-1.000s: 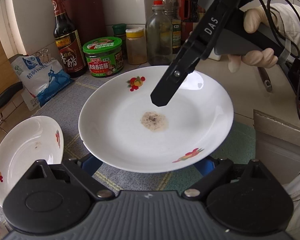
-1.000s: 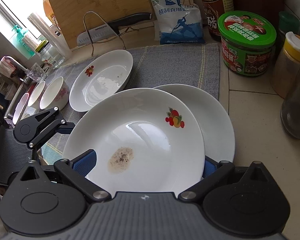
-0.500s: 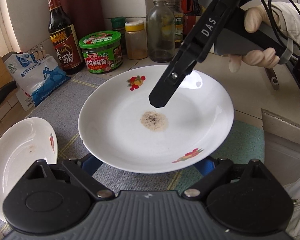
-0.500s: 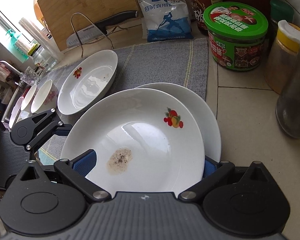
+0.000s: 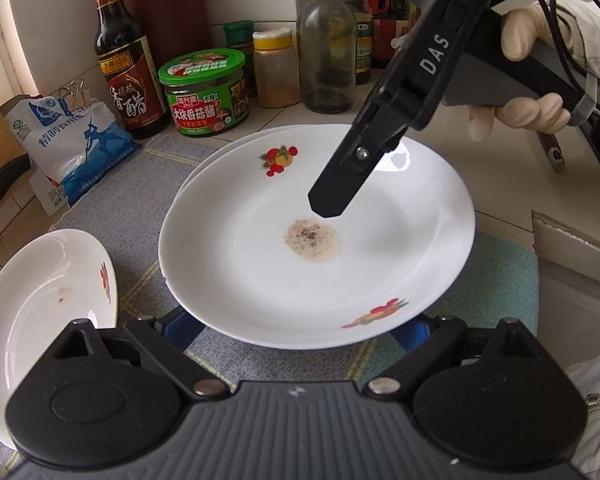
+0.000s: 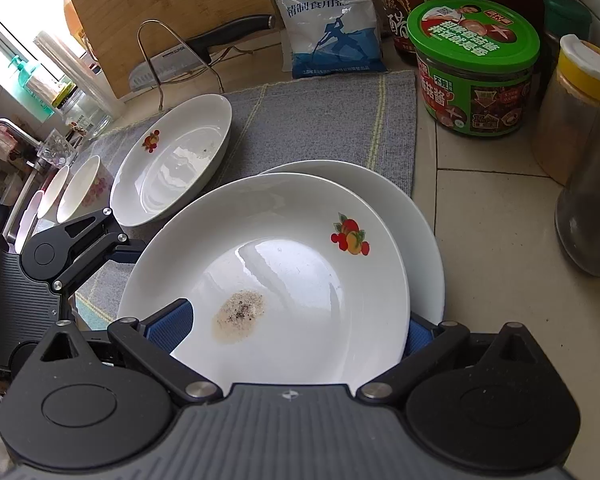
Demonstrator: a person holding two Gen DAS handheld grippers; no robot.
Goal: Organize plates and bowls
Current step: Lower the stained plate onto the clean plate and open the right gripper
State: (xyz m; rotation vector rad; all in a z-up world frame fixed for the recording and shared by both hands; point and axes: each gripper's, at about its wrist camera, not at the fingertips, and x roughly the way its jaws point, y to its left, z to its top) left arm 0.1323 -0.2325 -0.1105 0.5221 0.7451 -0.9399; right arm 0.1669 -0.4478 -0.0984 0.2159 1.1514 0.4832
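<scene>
A white plate (image 5: 260, 280) (image 6: 300, 280) with fruit prints and a brown stain hangs tilted over a plain white plate (image 5: 220, 151) (image 6: 420, 220) on the grey mat (image 6: 320, 120). My right gripper (image 5: 328, 204) (image 6: 292, 324) is shut on the stained plate: one finger lies on its inner face, the other is hidden beneath. My left gripper (image 5: 296, 326) (image 6: 80, 240) stands wide open, both blue fingers under the plate's near rim. A third fruit-print plate (image 5: 40, 300) (image 6: 172, 164) sits to the left, and two small bowls (image 6: 84, 188) stand beyond it.
A green-lidded jar (image 5: 204, 92), a dark vinegar bottle (image 5: 124, 60), a glass bottle (image 5: 328, 52) and a salt bag (image 5: 72, 140) line the back wall. A knife (image 6: 204, 48) rests by a wooden cutting board (image 6: 172, 12). A cardboard edge (image 5: 572, 248) is at the right.
The stained plate has shifted slightly with both grippers, and the lower plate's rim now shows behind it in the left wrist view. Neither gripper's hold on it differs.
</scene>
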